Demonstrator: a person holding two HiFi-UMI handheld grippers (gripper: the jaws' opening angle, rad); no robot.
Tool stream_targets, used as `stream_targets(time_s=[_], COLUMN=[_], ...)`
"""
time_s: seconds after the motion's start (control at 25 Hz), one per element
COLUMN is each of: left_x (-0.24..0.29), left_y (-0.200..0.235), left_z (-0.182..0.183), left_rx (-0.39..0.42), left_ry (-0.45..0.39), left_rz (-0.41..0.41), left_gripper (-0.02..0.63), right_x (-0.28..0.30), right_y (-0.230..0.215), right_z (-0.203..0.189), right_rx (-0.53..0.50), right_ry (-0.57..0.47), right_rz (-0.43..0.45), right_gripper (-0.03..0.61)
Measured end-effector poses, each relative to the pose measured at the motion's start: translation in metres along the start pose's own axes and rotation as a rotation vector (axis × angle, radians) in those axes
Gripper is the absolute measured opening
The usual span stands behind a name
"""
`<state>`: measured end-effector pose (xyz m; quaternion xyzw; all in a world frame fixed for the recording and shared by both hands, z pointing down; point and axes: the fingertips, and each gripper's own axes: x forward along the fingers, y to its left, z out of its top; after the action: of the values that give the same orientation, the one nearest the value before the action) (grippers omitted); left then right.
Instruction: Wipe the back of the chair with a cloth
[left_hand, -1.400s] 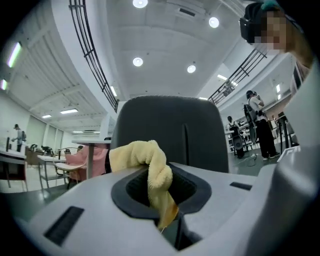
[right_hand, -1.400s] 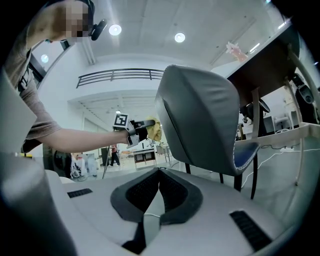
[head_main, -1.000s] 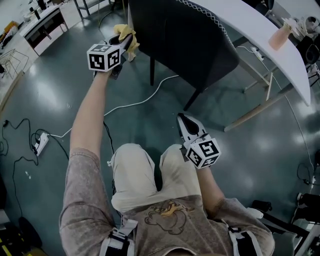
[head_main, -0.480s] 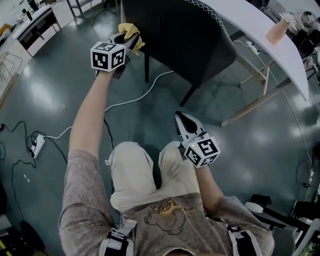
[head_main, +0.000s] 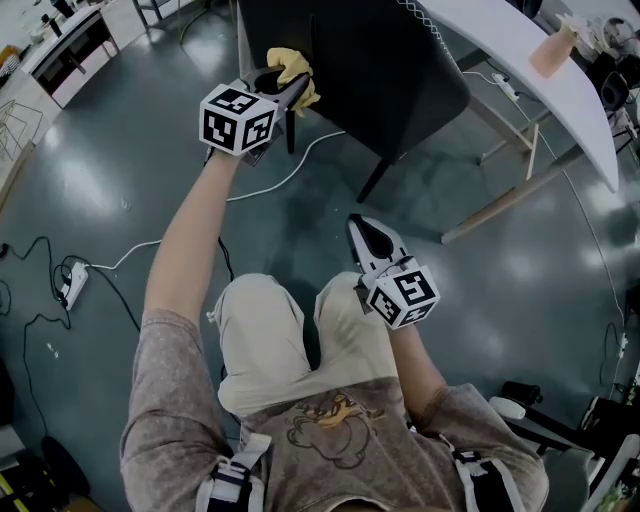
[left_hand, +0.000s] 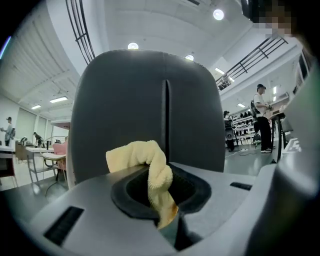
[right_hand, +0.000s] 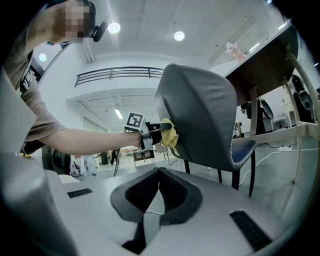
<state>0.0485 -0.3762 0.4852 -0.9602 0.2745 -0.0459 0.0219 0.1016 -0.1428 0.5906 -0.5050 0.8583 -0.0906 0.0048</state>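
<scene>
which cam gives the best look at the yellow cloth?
Left gripper view: the cloth sits large and centred, pinched in the shut left tongs, chair back right behind. Head view shows a small yellow tuft at the chair's edge; right gripper view shows it tiny, against the chair back.

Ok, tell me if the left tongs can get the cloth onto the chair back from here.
Probably yes: the left tongs hold the yellow cloth right at the chair back, with nothing between them.
</scene>
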Motion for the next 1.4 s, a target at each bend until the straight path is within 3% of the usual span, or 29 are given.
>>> stream_targets(time_s=[0.32,0.8,1.4], left_x=[0.004,0.027,0.014], left_y=[-0.04,-0.139,-0.205], left_z=[0.004,0.023,0.029], left_rx=[0.031,0.062,0.103], left_ry=[-0.014,-0.014,-0.036], left_rz=[0.012,-0.183,-0.344], left_gripper=[0.063,0.063,0.063], right_x=[-0.015,-0.04,-0.057], right_y=[-0.004,-0.01,-0.015], right_z=[-0.002,-0.001,0.001], right_rx=[0.002,0.009,0.01], right_ry=[-0.001,-0.02,-0.03], right_rz=[-0.01,-0.048,-0.082], right_gripper=[0.025,0.025,0.025])
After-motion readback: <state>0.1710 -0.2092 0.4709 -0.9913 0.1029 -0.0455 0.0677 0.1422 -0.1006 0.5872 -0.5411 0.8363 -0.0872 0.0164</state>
